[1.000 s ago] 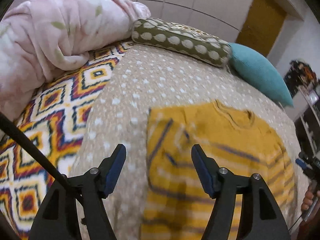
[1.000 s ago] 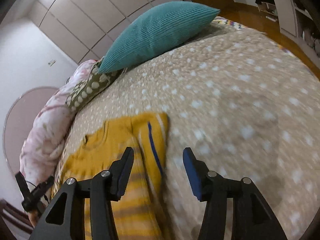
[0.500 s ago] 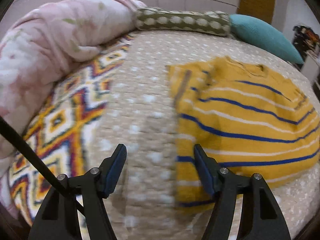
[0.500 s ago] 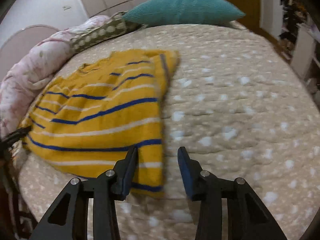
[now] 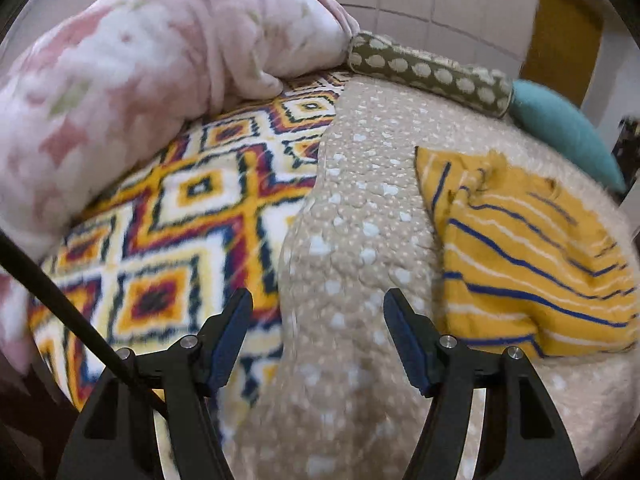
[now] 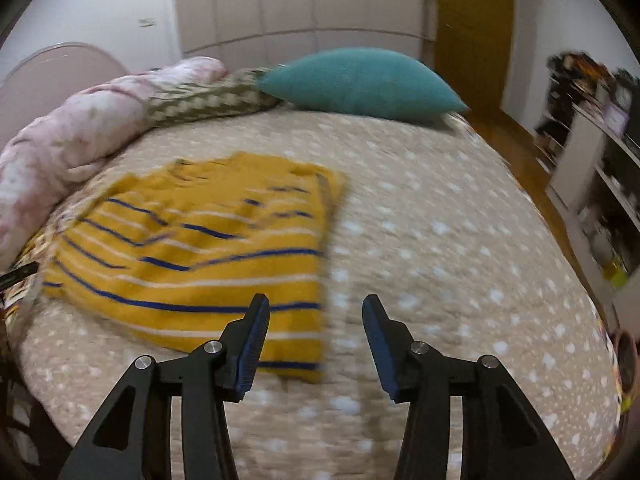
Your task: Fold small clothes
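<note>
A yellow sweater with blue and white stripes (image 5: 532, 256) lies folded into a rough rectangle on the beige spotted bedspread (image 5: 360, 240). It also shows in the right wrist view (image 6: 208, 252). My left gripper (image 5: 318, 316) is open and empty, above the bedspread to the left of the sweater. My right gripper (image 6: 314, 320) is open and empty, above the sweater's near right corner and apart from it.
A pink floral duvet (image 5: 132, 76) is heaped at the left over a patterned diamond blanket (image 5: 180, 220). A spotted olive bolster (image 5: 432, 74) and a teal pillow (image 6: 360, 80) lie at the bed's head. Shelves (image 6: 600, 172) stand at the right.
Both grippers have pulled back and outward from the sweater. The left one has swung left so the sweater now sits to its right. The right gripper has opened wider.
</note>
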`<state>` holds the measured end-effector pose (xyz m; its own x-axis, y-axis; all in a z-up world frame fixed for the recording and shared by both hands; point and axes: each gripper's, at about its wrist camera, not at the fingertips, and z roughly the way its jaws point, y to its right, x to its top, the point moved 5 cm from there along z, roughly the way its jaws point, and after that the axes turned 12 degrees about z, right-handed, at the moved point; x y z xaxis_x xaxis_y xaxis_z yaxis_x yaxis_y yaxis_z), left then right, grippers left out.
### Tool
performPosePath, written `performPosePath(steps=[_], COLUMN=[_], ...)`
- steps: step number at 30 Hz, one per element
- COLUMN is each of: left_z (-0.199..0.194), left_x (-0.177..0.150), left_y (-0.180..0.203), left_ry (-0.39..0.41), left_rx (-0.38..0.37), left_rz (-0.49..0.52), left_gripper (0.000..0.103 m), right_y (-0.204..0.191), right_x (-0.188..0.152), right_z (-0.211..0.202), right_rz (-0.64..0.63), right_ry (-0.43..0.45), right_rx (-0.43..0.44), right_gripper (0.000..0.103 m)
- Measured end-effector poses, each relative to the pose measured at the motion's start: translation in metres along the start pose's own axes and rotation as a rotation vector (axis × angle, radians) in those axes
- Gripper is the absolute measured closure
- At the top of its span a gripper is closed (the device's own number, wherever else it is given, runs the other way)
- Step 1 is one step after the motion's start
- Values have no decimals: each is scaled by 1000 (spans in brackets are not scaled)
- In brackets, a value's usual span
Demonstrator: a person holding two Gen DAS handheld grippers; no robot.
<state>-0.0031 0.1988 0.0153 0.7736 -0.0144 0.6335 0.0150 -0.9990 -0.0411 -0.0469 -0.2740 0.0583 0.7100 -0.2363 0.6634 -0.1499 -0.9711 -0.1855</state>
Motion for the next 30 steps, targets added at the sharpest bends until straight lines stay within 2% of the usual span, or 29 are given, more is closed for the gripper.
performPosePath(steps=[4,7,12,15,17,19,21,26,28,30], left_z=[-23,-37,-44,-45,-46,-46,-50,-60,-65,-70], left_x=[-24,-43,-64,-69,-72,-74,-77,-79,-79,-79], left_y=[4,9,16,13,7,0,-6,-16,-16,-17], left_ry=[12,17,4,7,13,14,21,51,62,81], left_rx=[5,8,-21,-14,2,-1,-13,-14,-18,-15], left_rz=[-17,-19,-45,-45,-56,-78,-106,-121,-110,-96], left_gripper=[35,33,32,32,32,32,32,32,32,32], right_y=[-66,-127,-214,-248,-266,-278,-293,-330,-337,-336], right_x=[-5,-23,-62,-83,-90,-93,-95,-105,-103,-85], right_z=[0,8,35,42,47,51,61,101,104,90], right_rz=[-102,-222,-404,-481,-500,-508,-512,-487,-478,-403], right_ry=[-17,-55,-109,-117,-122,-128,-166,-326,-350,-382], right_rx=[130,217,266,278,297,310,333,381,402,525], right_gripper=[51,51,51,51,51,58,88,89,89,89])
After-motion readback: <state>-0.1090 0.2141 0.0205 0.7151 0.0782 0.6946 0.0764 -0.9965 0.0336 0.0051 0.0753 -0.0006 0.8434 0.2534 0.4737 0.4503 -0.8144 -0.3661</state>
